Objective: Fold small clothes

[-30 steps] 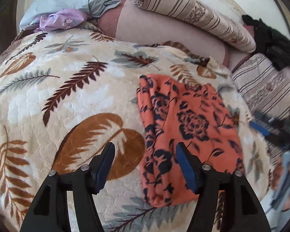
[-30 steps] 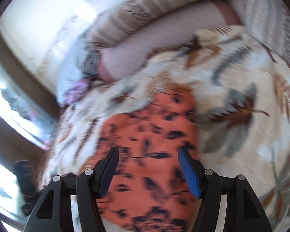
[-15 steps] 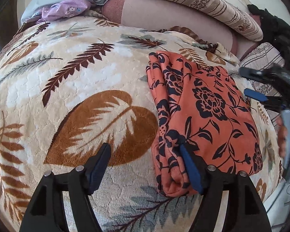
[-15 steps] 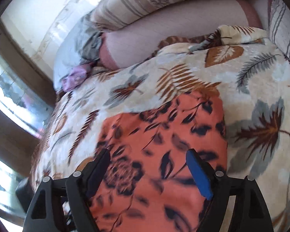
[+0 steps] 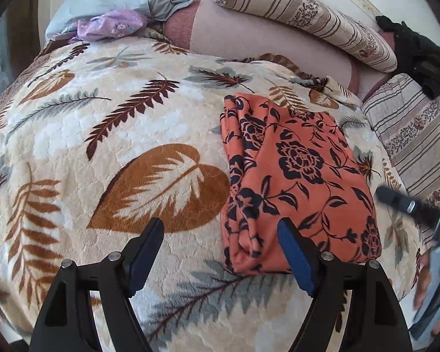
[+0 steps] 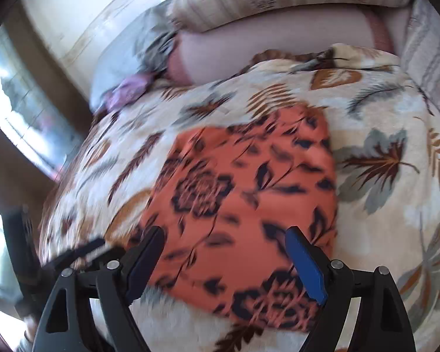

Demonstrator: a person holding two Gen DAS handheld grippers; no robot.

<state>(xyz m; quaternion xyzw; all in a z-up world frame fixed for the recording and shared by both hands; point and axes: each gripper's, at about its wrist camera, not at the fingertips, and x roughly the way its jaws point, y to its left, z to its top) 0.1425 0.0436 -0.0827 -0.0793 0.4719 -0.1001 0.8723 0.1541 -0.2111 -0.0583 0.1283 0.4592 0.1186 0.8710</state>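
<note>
left wrist view: folded orange cloth on the bed, both grippers open

left wrist view: left gripper (image 5: 220, 234) spread wide with nothing between the fingers, jaws just having opened further. hovering over the leaf-print blanket (image 5: 102, 135), beside the folded orange floral cloth (image 5: 293, 182). cloth ahead and to the right of this gripper, its near left edge just inside the blue right pad, not pressed. striped pillows (image 5: 308, 20) well ahead, pale blue and lilac bedding (image 5: 111, 26) far ahead to the left. right gripper partly seen at the right edge, blurred.

right wrist view, blurred: right gripper (image 6: 224, 237) also wide open and empty, jaws just opened further. same cloth (image 6: 243, 193) lying flat on the blanket (image 6: 390, 135) directly ahead and under both fingers; contact cannot be told.
</note>
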